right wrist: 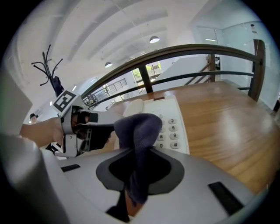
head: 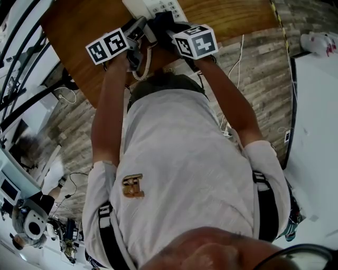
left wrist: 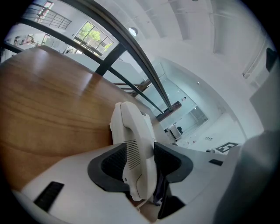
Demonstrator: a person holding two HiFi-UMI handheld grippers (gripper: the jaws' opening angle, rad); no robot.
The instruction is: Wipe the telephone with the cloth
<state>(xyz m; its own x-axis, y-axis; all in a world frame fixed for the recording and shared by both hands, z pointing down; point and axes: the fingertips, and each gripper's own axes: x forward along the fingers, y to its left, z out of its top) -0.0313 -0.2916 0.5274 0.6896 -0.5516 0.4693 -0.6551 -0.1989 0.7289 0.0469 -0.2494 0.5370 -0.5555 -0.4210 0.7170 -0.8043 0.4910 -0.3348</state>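
A white telephone (right wrist: 168, 122) with a keypad rests on the wooden table (right wrist: 227, 118); in the head view its base (head: 158, 6) shows at the top edge. My left gripper (left wrist: 146, 164) is shut on the white handset (left wrist: 133, 144), held upright above the table. Its coiled cord (head: 145, 66) hangs below. My right gripper (right wrist: 138, 168) is shut on a dark grey-blue cloth (right wrist: 139, 131), bunched up just in front of the keypad. From the right gripper view, the left gripper (right wrist: 83, 129) is to the left of the cloth.
The wooden table (head: 79, 31) ends near the person's body. A dark railing (right wrist: 192, 50) runs behind the table. Cables (head: 235, 68) lie on the plank floor at the right, and a white surface (head: 317, 132) stands at the far right.
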